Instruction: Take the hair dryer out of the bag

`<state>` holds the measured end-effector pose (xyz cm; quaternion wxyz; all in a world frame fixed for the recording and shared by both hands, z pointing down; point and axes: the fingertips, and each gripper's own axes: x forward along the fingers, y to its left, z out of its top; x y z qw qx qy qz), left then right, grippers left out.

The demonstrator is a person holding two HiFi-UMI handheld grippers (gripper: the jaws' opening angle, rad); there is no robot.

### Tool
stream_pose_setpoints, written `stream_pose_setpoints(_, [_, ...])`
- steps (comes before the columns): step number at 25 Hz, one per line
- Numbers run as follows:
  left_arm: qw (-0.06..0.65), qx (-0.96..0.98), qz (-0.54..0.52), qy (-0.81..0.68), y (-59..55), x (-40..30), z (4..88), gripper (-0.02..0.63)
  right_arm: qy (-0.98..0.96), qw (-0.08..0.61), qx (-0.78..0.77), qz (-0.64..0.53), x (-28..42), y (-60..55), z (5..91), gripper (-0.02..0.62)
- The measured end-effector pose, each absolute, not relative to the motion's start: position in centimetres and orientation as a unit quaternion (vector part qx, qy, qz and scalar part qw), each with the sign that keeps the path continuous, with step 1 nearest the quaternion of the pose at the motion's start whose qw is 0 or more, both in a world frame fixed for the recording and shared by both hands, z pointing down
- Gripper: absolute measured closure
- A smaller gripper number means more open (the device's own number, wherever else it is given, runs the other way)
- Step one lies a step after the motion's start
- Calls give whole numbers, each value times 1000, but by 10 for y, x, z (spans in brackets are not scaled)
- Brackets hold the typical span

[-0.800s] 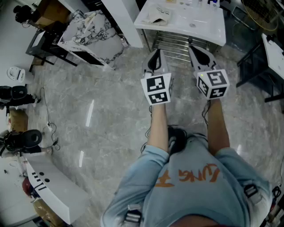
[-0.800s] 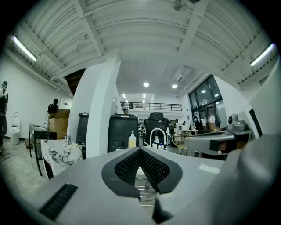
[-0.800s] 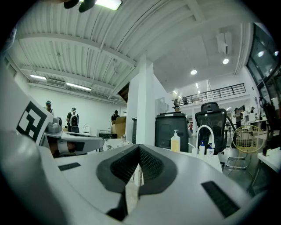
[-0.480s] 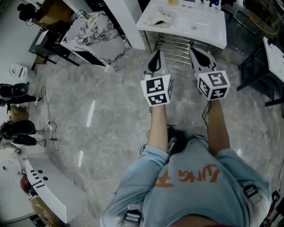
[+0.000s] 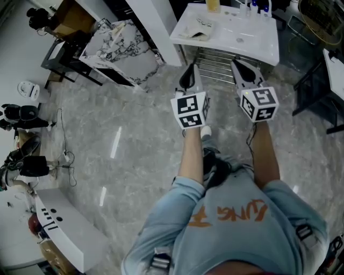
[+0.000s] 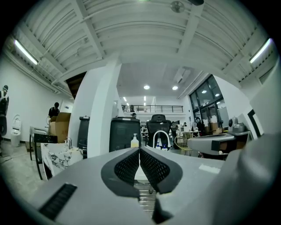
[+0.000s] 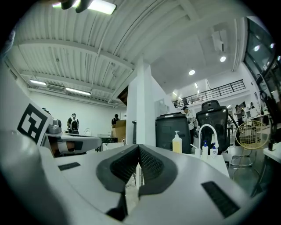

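Note:
Both grippers are held out level over the grey stone floor, side by side. My left gripper (image 5: 187, 80) is shut with nothing between its jaws, and so is my right gripper (image 5: 239, 66). In the left gripper view the black pads of the left gripper (image 6: 139, 150) meet along a thin seam; the right gripper (image 7: 138, 147) looks the same in its own view. Ahead stands a white sink table (image 5: 252, 40) with a pale flat bag (image 5: 196, 29) lying on its left part. No hair dryer shows in any view.
A soap bottle (image 5: 213, 4) and small bottles stand at the table's far edge, with a metal rack (image 5: 214, 58) under it. A white pillar (image 5: 155, 27) and a marble-patterned slab (image 5: 119, 49) lie ahead left. A dark frame (image 5: 317, 80) stands right, camera gear (image 5: 21, 115) far left.
The sink table and marble slab have slid down and closer in the head view. A foot has stepped forward under the left arm. Both grippers stay shut.

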<state>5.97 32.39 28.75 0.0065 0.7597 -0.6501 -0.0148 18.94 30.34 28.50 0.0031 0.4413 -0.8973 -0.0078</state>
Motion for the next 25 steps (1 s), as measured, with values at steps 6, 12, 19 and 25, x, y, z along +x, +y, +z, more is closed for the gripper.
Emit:
stream_pose_setpoints(6, [12, 770, -11, -638, 286, 54, 295, 603, -899, 10, 437, -11, 181, 272, 288, 558])
stream_pose_setpoints(12, [32, 785, -14, -618, 212, 37, 312, 586, -894, 36, 446, -8, 163, 203, 305, 528])
stream_pose_setpoints(19, [95, 802, 5, -590, 114, -2, 356, 499, -888, 73, 453, 43, 118, 114, 355, 498])
stream_pose_setpoints(25, [104, 823, 99, -549, 36, -21, 406, 450, -875, 98, 464, 97, 88, 39, 401, 469])
